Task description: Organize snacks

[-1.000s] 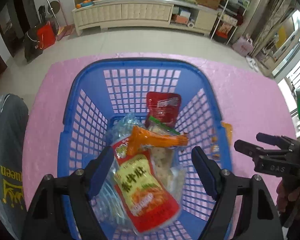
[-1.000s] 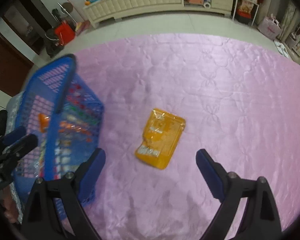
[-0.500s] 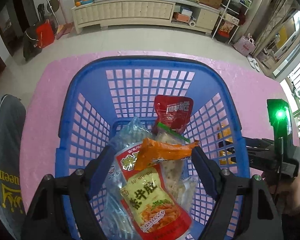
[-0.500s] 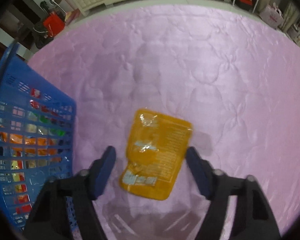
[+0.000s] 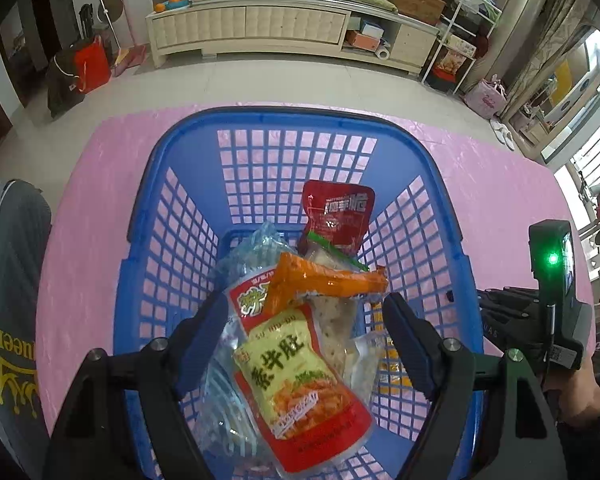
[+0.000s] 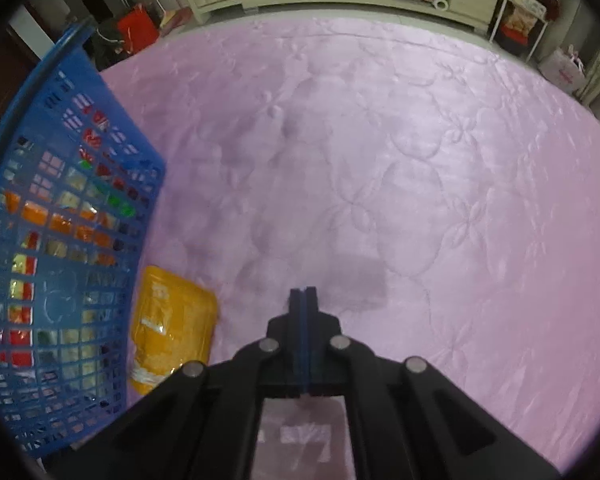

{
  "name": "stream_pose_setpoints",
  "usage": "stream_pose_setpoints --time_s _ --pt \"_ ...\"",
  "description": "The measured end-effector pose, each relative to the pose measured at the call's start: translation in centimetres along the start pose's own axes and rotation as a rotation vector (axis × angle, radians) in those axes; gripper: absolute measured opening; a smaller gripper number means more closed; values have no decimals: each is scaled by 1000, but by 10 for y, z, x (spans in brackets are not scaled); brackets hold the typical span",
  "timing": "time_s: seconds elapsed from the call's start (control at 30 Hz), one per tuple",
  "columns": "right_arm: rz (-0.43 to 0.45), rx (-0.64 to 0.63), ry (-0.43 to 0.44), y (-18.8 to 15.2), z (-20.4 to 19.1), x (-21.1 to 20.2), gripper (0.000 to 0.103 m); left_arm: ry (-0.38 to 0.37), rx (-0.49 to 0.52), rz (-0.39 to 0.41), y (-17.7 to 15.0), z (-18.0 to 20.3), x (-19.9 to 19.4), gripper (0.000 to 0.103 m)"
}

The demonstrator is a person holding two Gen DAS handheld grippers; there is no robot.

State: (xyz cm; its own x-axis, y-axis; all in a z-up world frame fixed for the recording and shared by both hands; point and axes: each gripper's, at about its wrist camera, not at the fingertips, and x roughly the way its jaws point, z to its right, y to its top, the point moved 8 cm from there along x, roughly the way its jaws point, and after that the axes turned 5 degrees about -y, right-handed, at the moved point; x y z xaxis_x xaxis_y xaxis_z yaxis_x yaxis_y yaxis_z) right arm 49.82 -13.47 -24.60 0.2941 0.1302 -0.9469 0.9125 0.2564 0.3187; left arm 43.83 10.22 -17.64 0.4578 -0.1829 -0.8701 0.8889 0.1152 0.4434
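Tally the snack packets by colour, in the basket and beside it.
Red: 2, dark red pouch, red-and-yellow pack
Orange: 1, orange packet
Yellow: 1, yellow packet beside the basket
Clear: at least 2, bluish bag, green-striped bag
Total: at least 6

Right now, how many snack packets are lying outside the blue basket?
1. A yellow packet lies on the pink cloth, right beside the blue basket wall. Others could be hidden behind the basket or the closed tongs.
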Motion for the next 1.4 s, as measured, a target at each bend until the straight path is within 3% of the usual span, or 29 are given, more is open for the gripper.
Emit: stream_pose_setpoints --time_s 0.3,0.4,0.5,0.53,0.57,0.8,0.87,1.1,1.4 --pt "-24 63 112 -39 -25 -13 3 2 11 23 -9 2 -17 78" --pt "-54 51 120 -49 -43 -11 8 -1 13 23 -17 2 -20 78" --pt "-72 48 100 -60 -51 -9 41 -2 9 21 -21 -1 -22 78" --pt "-73 48 97 -61 -54 -9 64 -3 8 21 -21 -2 -23 78" --pt "-72 55 96 -64 -56 -10 74 -4 6 22 -22 -3 -24 78" --pt "-91 58 88 -83 -66 -5 75 -23 -9 26 -30 -8 -28 78" --pt "-97 54 107 -72 -74 2 75 -40 -8 24 -35 -7 -28 78" --pt "-98 26 61 -84 -85 12 75 -46 10 28 -40 -12 -29 78" --pt "-107 -30 46 -87 -135 22 74 -52 7 33 -36 -16 -33 78"
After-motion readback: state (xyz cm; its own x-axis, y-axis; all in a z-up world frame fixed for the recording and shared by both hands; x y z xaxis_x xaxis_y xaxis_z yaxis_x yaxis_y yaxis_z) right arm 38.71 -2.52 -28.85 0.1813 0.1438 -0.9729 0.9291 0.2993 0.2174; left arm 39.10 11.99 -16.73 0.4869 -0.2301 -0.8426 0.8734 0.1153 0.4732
